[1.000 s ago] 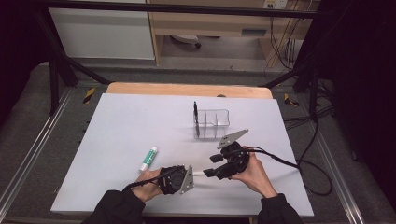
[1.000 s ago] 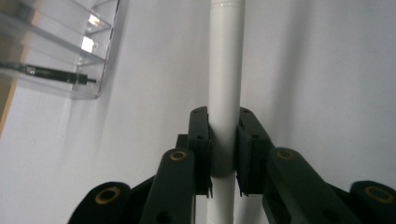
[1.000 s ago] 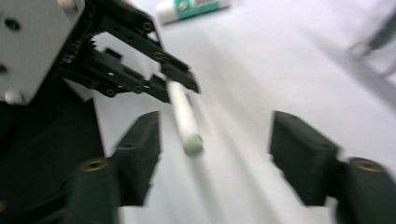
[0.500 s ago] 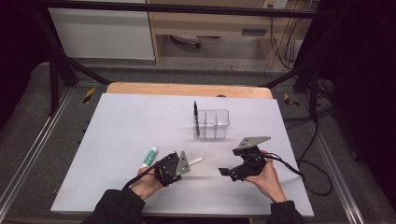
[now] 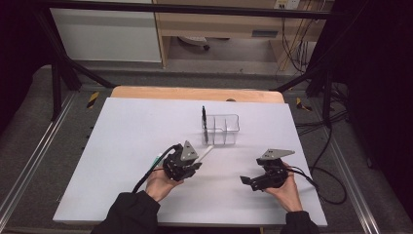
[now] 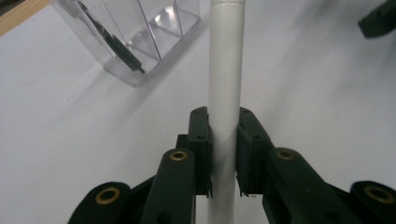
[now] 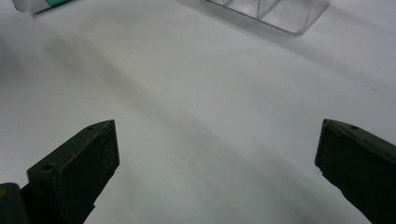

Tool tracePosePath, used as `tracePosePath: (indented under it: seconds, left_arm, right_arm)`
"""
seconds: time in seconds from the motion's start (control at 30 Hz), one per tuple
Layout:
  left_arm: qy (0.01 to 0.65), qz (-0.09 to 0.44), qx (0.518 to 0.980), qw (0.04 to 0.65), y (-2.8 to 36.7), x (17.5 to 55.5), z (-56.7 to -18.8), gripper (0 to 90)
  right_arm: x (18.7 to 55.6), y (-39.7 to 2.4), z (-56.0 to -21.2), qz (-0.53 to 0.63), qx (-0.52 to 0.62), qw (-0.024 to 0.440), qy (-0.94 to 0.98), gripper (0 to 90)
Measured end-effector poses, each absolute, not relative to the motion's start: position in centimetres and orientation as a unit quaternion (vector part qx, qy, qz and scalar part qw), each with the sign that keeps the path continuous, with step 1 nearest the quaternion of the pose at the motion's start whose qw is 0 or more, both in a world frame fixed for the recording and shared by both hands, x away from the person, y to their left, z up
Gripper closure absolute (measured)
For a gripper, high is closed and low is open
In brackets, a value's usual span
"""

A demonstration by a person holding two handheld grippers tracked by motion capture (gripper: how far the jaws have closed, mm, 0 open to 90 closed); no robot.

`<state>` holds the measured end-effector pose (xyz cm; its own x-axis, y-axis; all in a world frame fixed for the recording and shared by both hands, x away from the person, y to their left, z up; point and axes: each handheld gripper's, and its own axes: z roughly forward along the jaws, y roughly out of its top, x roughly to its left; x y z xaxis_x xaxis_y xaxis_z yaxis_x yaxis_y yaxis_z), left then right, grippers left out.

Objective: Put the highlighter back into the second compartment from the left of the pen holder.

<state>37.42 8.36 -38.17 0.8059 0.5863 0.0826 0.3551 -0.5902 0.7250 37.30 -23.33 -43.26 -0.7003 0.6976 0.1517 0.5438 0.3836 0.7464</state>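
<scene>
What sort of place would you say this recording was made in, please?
Probably a lab recording bench: a white tabletop inside a black metal frame, loose cables on grey floor, and a light wooden cabinet behind.

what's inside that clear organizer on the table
A black pen stands in the clear organizer's left end compartment. The other compartments look empty; their floors partly blur behind the clear walls.

A white table (image 5: 122,146) takes the middle of the high view, lit evenly from above, with a bare wooden strip (image 5: 195,93) along its far edge; grey carpet-like floor (image 5: 29,131) lies on either side, crossed by metal rails (image 5: 34,161) near the left and right edges. Beyond the far edge stands a white cabinet (image 5: 104,34) beside a pale wooden unit (image 5: 219,24); black frame bars (image 5: 58,73) slant down at both far corners; dark cables (image 5: 326,161), possibly several, loop over the floor on the right, where the room falls into shadow.
</scene>
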Motion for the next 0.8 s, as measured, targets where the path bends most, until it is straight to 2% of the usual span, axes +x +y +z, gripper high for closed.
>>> tracePosePath:
  seconds: [0.53,0.8]
  left_arm:
    - [0.326,0.136,0.826,0.439,6.2,40.6,-34.5,77.7]
    - [0.338,0.155,0.807,0.458,4.8,42.3,-33.0,77.7]
  right_arm:
    - [36.9,-25.1,-44.1,0.404,0.396,0.109,0.818,0.5]
    - [36.9,-25.2,-44.1,0.401,0.395,0.115,0.819,0.5]
